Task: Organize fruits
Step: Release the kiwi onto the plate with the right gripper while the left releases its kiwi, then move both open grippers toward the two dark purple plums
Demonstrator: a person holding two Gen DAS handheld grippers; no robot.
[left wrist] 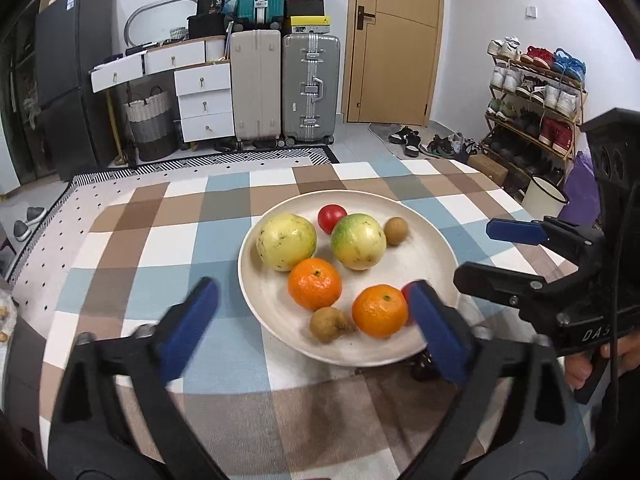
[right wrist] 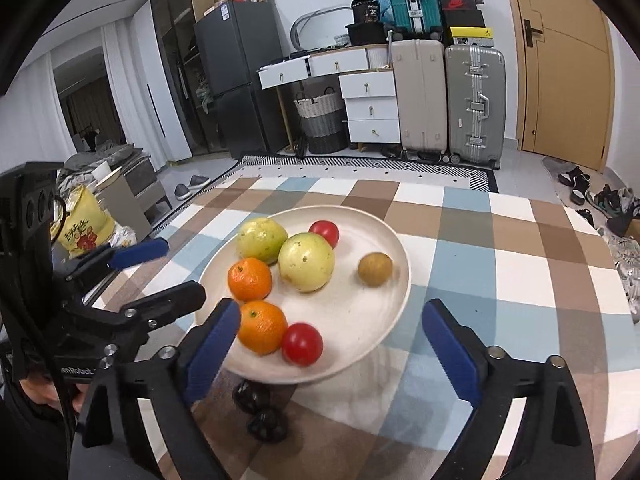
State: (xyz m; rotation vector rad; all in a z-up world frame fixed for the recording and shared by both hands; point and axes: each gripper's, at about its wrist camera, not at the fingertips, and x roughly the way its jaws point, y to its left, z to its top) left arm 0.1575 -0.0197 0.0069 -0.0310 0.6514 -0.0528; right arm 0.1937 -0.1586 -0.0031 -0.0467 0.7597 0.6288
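Observation:
A cream plate (left wrist: 432, 256) (right wrist: 360, 320) on the checked tablecloth holds two yellow-green guavas (left wrist: 286, 242) (right wrist: 306, 262), two oranges (left wrist: 315, 283) (right wrist: 262, 327), two red tomatoes (left wrist: 331, 218) (right wrist: 302, 344) and two small brown fruits (left wrist: 396, 231) (right wrist: 375, 269). My left gripper (left wrist: 316, 328) is open and empty over the plate's near edge. My right gripper (right wrist: 332, 340) is open and empty over the near right part of the plate; it shows at the right in the left wrist view (left wrist: 492, 256).
Two dark small objects (right wrist: 260, 412) lie on the cloth just before the plate. The checked table (left wrist: 160, 248) (right wrist: 500, 264) extends around it. Suitcases (left wrist: 280, 92), a drawer unit and a shoe rack (left wrist: 532, 112) stand behind, across the floor.

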